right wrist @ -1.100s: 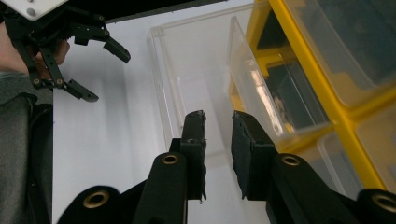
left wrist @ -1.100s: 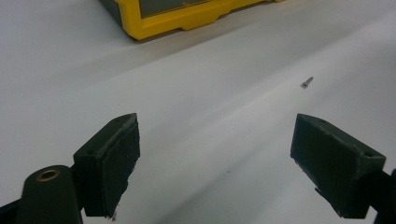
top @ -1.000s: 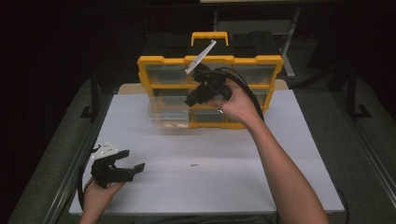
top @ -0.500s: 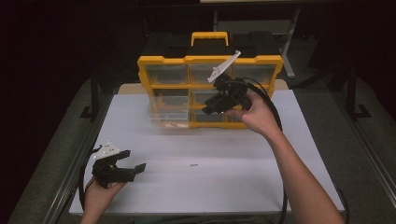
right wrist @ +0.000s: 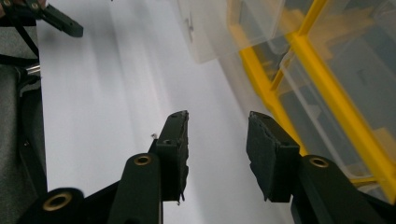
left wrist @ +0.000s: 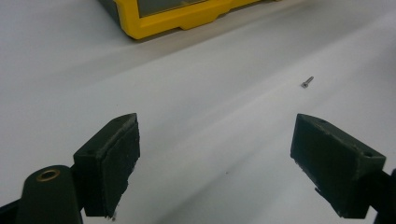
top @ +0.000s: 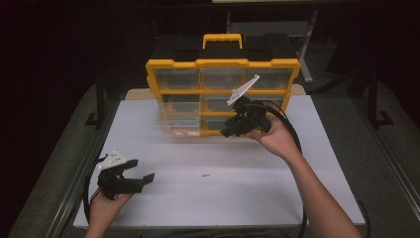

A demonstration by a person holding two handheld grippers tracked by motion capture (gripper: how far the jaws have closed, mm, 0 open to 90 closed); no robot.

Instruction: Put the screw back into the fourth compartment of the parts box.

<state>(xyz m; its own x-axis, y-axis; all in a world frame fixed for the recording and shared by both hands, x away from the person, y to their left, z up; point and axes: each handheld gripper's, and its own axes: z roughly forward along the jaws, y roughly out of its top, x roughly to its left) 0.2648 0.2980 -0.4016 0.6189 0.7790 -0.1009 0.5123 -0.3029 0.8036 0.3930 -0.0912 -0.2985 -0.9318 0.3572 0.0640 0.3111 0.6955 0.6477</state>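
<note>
A yellow organizer with clear drawers stands at the back of the white table. Its lower-left drawer is pulled out, and in the right gripper view the drawer juts from the yellow frame. My right gripper hovers in front of the lower middle drawers. Its jaws have just been opening, and the right gripper has nothing between its jaws. My left gripper rests at the front left, open wide and empty. A small screw lies on the table between the hands.
The organizer's black carrying case with a yellow handle sits behind it. Metal table rails run along the left side. A black cable loops from the right gripper. The organizer's yellow base lies far ahead of the left gripper.
My right hand has moved down and to the right, away from the organizer's middle drawers, and its jaws have spread wider. The left hand has stayed where it was.
</note>
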